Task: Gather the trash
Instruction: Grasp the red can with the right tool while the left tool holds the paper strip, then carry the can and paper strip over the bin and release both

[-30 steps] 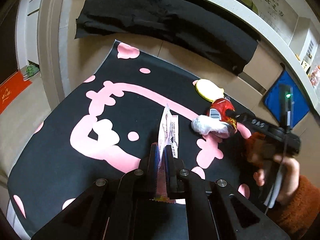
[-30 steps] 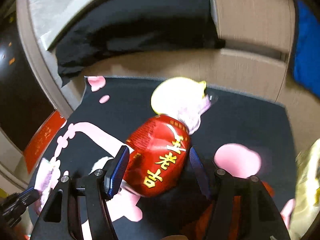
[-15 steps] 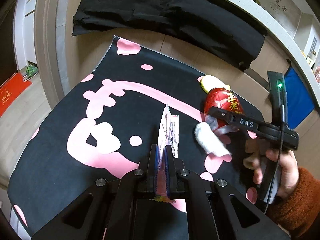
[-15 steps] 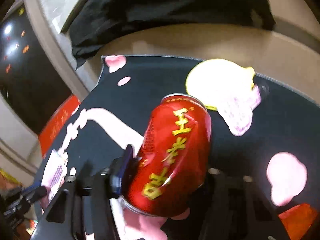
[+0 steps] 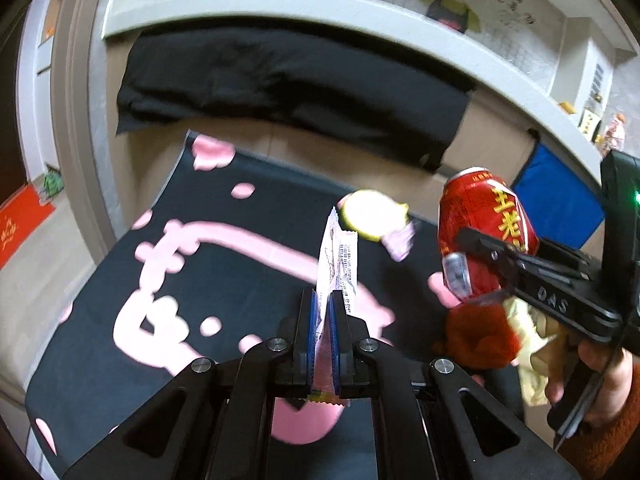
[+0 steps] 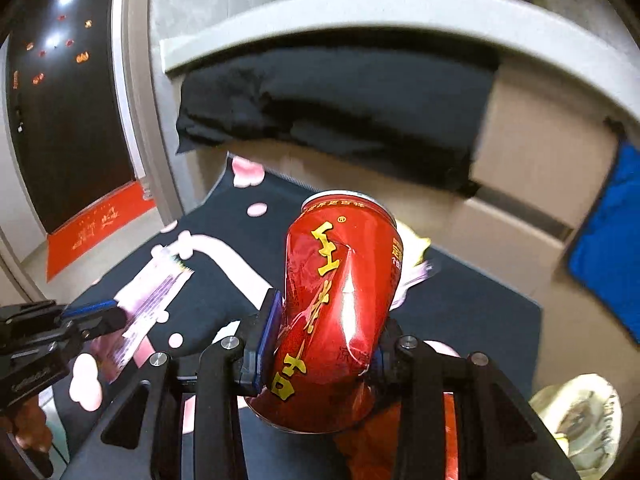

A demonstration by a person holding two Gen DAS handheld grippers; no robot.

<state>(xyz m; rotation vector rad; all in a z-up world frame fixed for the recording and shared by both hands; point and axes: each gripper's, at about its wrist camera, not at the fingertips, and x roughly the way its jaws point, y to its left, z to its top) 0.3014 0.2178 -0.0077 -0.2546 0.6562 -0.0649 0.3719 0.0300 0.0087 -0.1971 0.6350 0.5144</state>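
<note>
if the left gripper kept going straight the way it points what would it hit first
Probably the yellow round piece on the black mat, dead ahead of the left gripper and its wrapper; depth is unclear.

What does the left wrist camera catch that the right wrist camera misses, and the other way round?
Only the left wrist view shows the person's hand behind the right gripper, and the wall poster.

Only the right wrist view shows the dent in the can head-on, the dark door, and the whole left gripper from the side.

Both show the can clamped by the right gripper, the wrapper pinched by the left gripper, the black-and-pink mat, the black cloth, a yellow scrap on the mat, and a blue panel.
</note>
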